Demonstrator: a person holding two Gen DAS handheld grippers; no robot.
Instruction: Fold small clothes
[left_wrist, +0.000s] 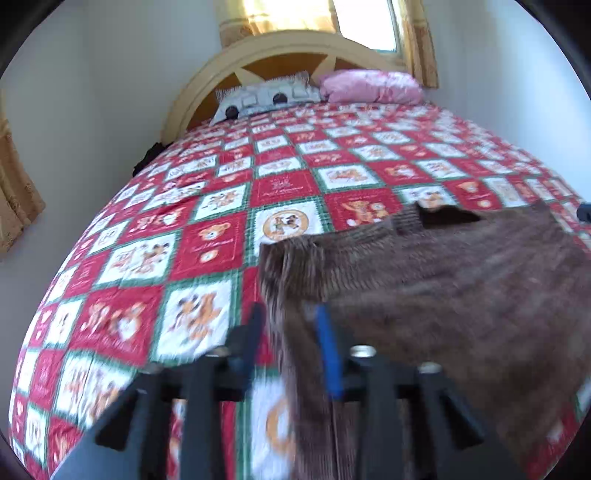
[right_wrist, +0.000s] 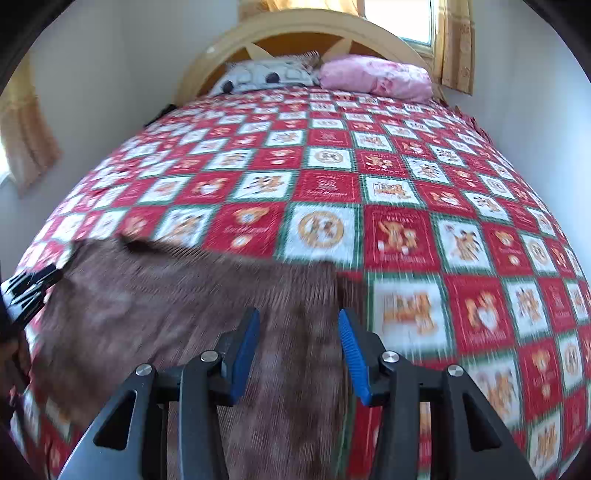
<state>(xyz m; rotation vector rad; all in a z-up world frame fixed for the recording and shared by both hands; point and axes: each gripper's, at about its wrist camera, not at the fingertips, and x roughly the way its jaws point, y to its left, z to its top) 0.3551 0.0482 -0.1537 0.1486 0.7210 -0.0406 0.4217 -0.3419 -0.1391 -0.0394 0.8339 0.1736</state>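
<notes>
- Left wrist view: my left gripper has its blue-padded fingers set around a hanging edge of the brown ribbed garment; cloth runs between them, but blur keeps me from telling whether they pinch it.
- From that edge the garment spreads right and away across the bed, its corduroy-like ribs showing, with a dark notch in its far edge.
- At the far right rim of this view a small dark bit of my other tool sits just past the garment's corner.
- Right wrist view: my right gripper stands with its fingers spread wide, nothing between them but the garment lying below.
- The garment's right edge falls just under the right finger; the cloth stretches left to where my left tool shows at the frame's edge, touching or just beside the garment's left corner.
- Under everything lies the quilt, red and white squares with bear figures and green borders, covering the whole bed.
- Beyond, at the head of the bed, a grey patterned pillow and a pink pillow lie side by side, touching, against the arched wooden headboard.
- Yellow curtains hang by a bright window behind the headboard, and another curtain hangs on the left wall.
- White walls close in on both sides of the bed.
</notes>
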